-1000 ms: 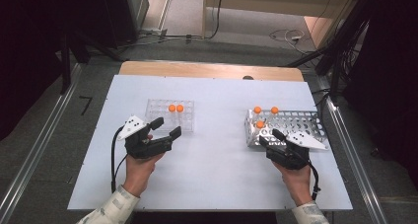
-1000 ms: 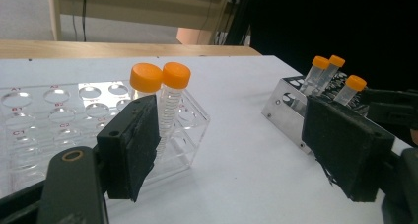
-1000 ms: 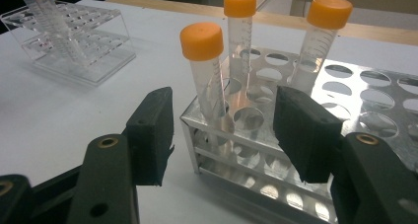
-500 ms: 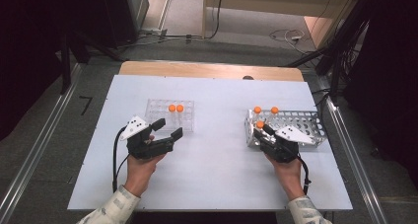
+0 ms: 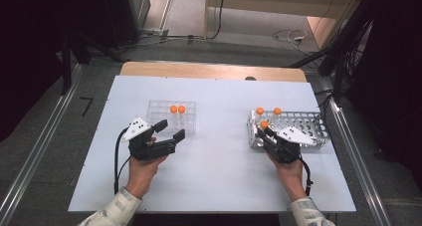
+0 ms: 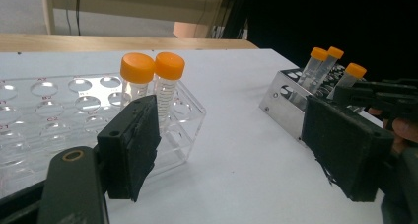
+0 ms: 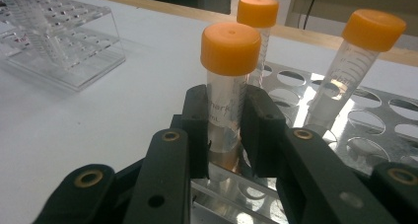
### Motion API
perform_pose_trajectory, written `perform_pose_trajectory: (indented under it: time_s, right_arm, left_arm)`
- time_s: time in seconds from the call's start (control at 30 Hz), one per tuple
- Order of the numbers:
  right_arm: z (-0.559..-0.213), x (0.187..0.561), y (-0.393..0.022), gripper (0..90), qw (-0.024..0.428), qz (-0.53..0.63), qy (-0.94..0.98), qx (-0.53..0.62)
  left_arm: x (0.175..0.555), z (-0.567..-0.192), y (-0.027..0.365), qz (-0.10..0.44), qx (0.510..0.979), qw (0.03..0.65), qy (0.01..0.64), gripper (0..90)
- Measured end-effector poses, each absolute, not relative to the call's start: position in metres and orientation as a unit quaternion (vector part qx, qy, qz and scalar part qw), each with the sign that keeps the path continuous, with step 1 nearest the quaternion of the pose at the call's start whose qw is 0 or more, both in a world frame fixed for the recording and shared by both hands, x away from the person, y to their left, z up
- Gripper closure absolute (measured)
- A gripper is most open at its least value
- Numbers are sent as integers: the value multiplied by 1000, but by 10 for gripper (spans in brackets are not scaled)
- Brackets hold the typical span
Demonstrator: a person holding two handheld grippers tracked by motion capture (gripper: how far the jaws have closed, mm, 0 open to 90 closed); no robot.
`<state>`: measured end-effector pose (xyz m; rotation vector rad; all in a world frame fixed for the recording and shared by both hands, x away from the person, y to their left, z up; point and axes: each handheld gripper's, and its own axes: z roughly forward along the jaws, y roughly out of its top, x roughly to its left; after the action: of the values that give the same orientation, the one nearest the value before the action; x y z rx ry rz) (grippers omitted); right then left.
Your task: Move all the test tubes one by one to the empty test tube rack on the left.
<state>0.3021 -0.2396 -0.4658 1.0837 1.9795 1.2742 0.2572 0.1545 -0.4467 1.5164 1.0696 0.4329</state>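
Note:
My right gripper [image 7: 226,130] has just been closing and is now shut on an orange-capped tube [image 7: 226,86] that stands upright at the near left corner of the metal rack [image 7: 355,135]. From above, this gripper [image 5: 265,133] sits at the front left of the rack [image 5: 311,124], under the tube's cap [image 5: 264,124]. Two more capped tubes [image 5: 260,110] [image 5: 277,111] stand behind it. My left gripper [image 5: 171,129] stands open beside the clear rack [image 5: 159,109], which holds two orange-capped tubes [image 6: 138,76] [image 6: 169,73]. Nothing is between its jaws [image 6: 236,150].
The white table [image 5: 219,161] has bare room between the two racks and in front of them. A wooden edge [image 5: 209,70] runs along the far side. Each gripper trails a black cable [image 5: 118,156] toward the person's forearm.
My right gripper moved forward and left to the metal rack's near corner and closed on the front tube. The left hand stayed put.

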Motion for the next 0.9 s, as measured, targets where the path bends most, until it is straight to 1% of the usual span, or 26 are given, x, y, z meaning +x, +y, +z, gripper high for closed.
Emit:
perform_pose_trajectory:
  time_s: [0.57, 0.67, 0.9]
  right_arm:
    - [-427, 282, -254, 721, 289, 528, 691, 400]
    - [-422, 278, -257, 722, 288, 537, 684, 401]
    - [-419, 269, -256, 723, 269, 545, 690, 394]
  left_arm:
    - [257, -447, 154, 186, 649, 580, 456, 220]
    - [257, -447, 154, 185, 650, 580, 456, 220]
    - [257, -447, 153, 185, 650, 580, 454, 220]
